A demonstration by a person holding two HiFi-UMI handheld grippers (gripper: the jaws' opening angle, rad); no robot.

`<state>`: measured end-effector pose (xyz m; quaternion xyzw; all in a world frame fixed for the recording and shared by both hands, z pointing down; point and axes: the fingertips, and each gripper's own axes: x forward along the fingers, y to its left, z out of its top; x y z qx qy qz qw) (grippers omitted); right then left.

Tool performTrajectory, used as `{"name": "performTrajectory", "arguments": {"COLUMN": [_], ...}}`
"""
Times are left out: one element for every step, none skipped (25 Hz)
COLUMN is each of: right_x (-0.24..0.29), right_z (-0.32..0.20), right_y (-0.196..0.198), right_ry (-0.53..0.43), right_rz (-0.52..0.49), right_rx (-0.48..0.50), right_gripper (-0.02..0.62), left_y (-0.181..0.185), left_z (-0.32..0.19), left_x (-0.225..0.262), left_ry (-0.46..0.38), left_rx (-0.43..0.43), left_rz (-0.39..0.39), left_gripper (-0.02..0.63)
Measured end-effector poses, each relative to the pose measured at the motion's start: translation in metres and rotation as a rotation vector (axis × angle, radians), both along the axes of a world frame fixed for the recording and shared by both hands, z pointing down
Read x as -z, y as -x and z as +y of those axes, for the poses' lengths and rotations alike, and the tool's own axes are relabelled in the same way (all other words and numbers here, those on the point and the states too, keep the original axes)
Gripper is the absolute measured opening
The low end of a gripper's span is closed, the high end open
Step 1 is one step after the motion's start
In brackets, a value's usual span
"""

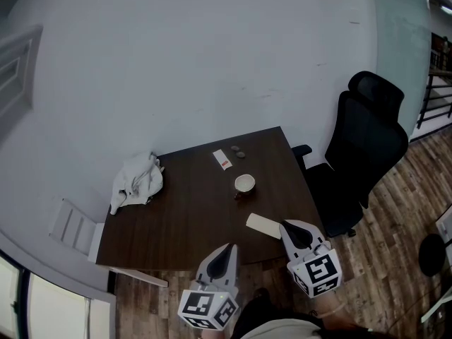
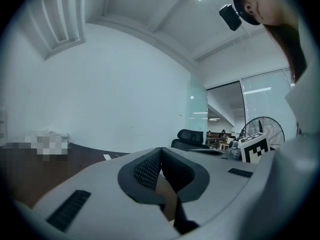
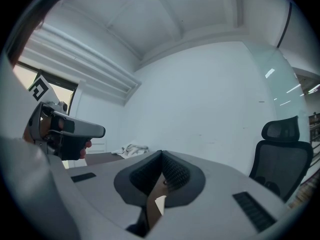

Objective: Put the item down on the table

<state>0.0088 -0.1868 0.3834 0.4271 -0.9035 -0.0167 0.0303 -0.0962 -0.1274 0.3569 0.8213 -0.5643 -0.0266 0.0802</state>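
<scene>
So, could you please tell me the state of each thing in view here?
left gripper, shut, empty.
right gripper, shut, empty.
cup, upright on the table.
cloth, crumpled, at the table's left end.
beige card, lying flat by the right gripper's tips.
office chair, unoccupied.

Office: swivel chair (image 1: 369, 150), glass partition (image 1: 401, 44)

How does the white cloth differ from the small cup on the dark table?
The cloth is crumpled and lies at the left edge of the table; the cup is round, upright and stands near the middle. The cloth covers more of the table than the cup. Both are whitish and rest on the tabletop.
</scene>
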Motion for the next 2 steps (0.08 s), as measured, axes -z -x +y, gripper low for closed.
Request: {"name": "performTrajectory", "arguments": {"right_x": [-0.0006,-0.0011], "right_z": [-0.0028,-0.0056], "right_y": [0.0008,0.0016], "right_ry": [0.000,0.000], "right_rz": [0.000,-0.001], "right_rx": [-0.001,-0.001], "right_gripper": [0.006,0.006], "left_y": [0.0009,0.0018], "left_z": [-0.0027,-0.0054], "left_x": [-0.0009,-0.0020], "left_ry": [0.001,0.001], "left_rx": [0.000,-0.001], "left_rz": [0.000,0.000], "left_gripper": [0.018,0.018]}}
